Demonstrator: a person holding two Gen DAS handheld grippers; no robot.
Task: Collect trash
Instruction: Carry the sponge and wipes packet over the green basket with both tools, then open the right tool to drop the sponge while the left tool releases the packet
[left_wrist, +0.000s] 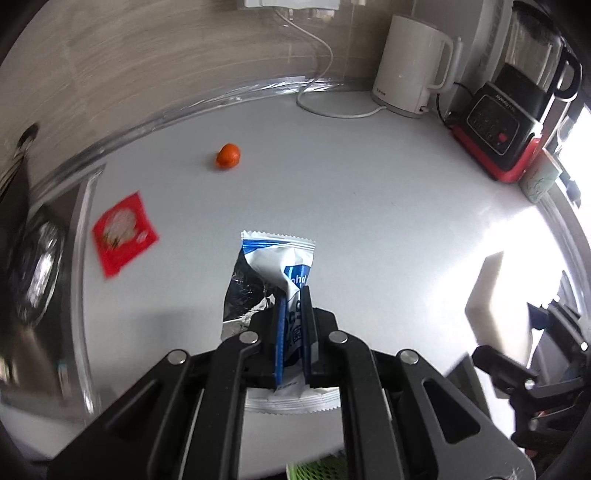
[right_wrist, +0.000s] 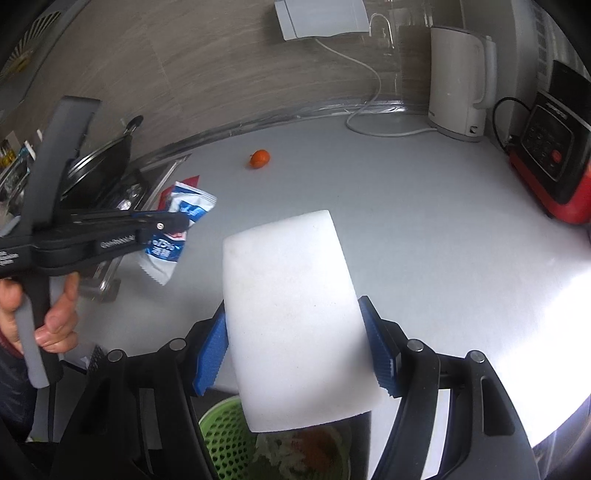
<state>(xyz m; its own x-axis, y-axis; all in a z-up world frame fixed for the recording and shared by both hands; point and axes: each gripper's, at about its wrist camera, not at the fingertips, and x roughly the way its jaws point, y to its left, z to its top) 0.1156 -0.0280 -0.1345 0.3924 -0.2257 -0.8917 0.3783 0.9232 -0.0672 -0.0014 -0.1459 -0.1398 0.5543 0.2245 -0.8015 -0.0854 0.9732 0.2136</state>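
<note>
Clamping our left gripper (left_wrist: 293, 314) tight on the blue-and-white wrapper (left_wrist: 275, 266), we hold it clear of the countertop (left_wrist: 369, 206), its torn silver inside showing to the left of the pads and its serrated ends sticking out above and below the jaws. From the right wrist view the same wrapper (right_wrist: 177, 229) hangs from that gripper (right_wrist: 177, 223), with a hand (right_wrist: 48, 314) wrapped round its grey handle. Our right gripper (right_wrist: 299, 354) grasps a white sponge block (right_wrist: 291, 317), both blue pads pressing on its sides; the block fills the middle of that view and hides much of the counter ahead of it. Below it sits a green perforated basket (right_wrist: 225, 443) with scraps inside.

Farther out on the counter, a red packet (left_wrist: 123, 232) lies flat near the left edge, beside the metal rim of a stove with a dark pan (right_wrist: 99, 166) on it. A small orange piece (left_wrist: 228, 156) lies well apart, toward the wall. At the back right stand a white kettle (left_wrist: 410, 66) with its cable (left_wrist: 325, 107) looping across the surface, and a black-and-red blender (left_wrist: 506, 129) in the corner.
</note>
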